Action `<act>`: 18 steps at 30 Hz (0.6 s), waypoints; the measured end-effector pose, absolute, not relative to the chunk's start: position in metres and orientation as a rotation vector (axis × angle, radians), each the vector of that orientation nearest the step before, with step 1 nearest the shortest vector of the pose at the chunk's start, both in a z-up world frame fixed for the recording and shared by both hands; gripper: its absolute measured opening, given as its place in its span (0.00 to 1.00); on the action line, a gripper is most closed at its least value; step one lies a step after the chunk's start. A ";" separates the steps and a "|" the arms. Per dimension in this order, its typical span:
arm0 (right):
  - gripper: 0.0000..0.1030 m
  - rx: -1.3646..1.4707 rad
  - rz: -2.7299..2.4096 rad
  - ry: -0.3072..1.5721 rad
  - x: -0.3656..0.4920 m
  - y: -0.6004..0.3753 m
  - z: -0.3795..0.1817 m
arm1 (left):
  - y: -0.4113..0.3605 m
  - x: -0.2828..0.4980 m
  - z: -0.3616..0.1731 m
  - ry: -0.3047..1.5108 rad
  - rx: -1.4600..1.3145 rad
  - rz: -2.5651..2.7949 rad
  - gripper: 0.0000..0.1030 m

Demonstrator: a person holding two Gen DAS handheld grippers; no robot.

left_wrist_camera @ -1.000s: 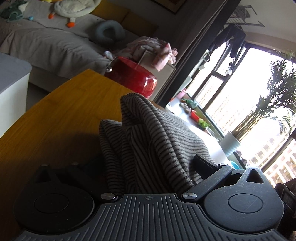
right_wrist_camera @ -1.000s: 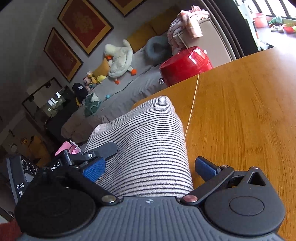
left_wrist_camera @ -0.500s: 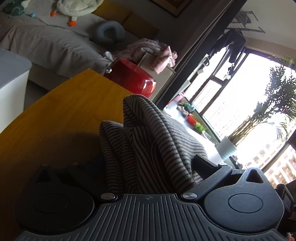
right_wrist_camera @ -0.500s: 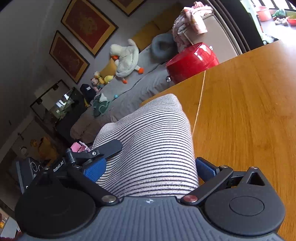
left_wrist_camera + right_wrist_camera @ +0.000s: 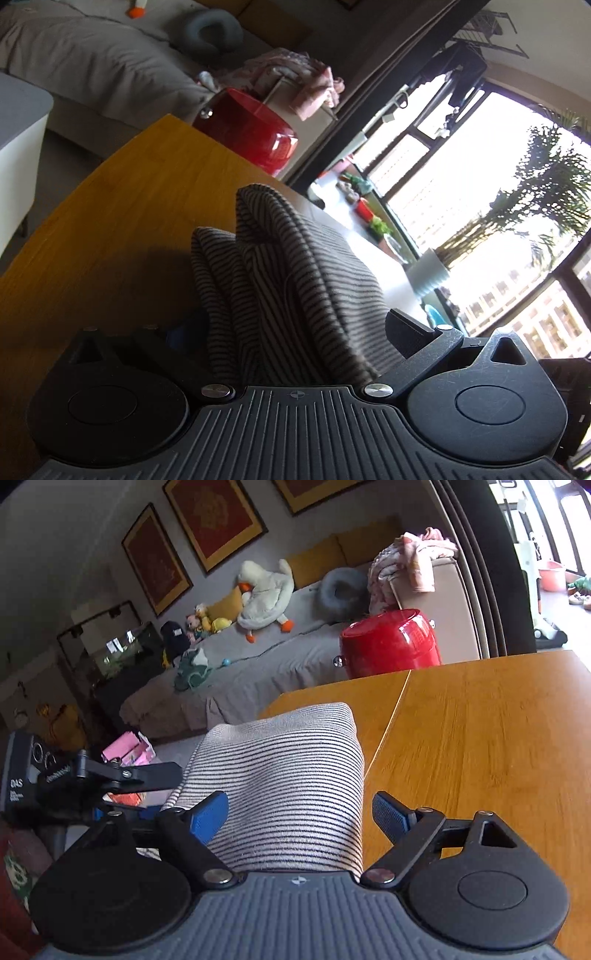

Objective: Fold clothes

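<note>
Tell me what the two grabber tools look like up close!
Both are black. Each has a ribbed grey plate between two round black discs, silver screws, and a little cross mark in the middle. The right gripper has blue pads on its fingers. The left gripper looks darker and scratched, with a black finger.

A: Where does my light come from in the left wrist view?

B: From the window (image 5: 491, 206) at right. It is blown out to white, so I see the palm (image 5: 546, 206) in silhouette and the striped garment (image 5: 295, 288) backlit, casting a dark shadow on the wooden table (image 5: 110, 229).

A: And my right wrist view?

B: Evenly lit and dimmer toward the framed pictures (image 5: 207, 520) on the wall. Focus is sharp. Fisheye distortion bends straight lines at the edges, and corners darken.
</note>
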State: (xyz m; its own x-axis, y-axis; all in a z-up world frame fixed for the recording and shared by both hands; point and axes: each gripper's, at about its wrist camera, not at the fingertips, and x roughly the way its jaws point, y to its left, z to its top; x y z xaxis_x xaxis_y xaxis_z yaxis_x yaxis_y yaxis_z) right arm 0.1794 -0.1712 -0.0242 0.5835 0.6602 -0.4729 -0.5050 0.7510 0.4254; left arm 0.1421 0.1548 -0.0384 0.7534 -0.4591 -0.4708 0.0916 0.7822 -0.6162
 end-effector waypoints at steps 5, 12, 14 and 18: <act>0.78 0.214 0.714 0.686 0.170 -0.159 -0.025 | 0.144 0.129 -0.029 0.709 -0.473 -0.411 0.70; 0.95 -0.217 0.814 0.346 0.103 -0.114 0.015 | 0.151 0.128 -0.034 0.707 -0.474 -0.379 0.63; 0.96 -0.266 0.897 0.347 0.088 -0.099 0.008 | 0.161 0.122 -0.032 0.681 -0.509 -0.362 0.64; 0.76 -0.392 0.923 0.320 0.067 -0.072 -0.018 | 0.176 0.114 -0.040 0.687 -0.538 -0.315 0.65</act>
State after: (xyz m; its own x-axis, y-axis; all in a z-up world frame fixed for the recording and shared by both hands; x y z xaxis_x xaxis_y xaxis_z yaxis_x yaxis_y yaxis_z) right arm 0.0668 -0.0717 -0.0177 0.5656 0.7046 -0.4286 -0.8187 0.5422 -0.1891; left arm 0.1135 0.1764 -0.0396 0.7344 -0.4439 -0.5135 0.1003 0.8192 -0.5647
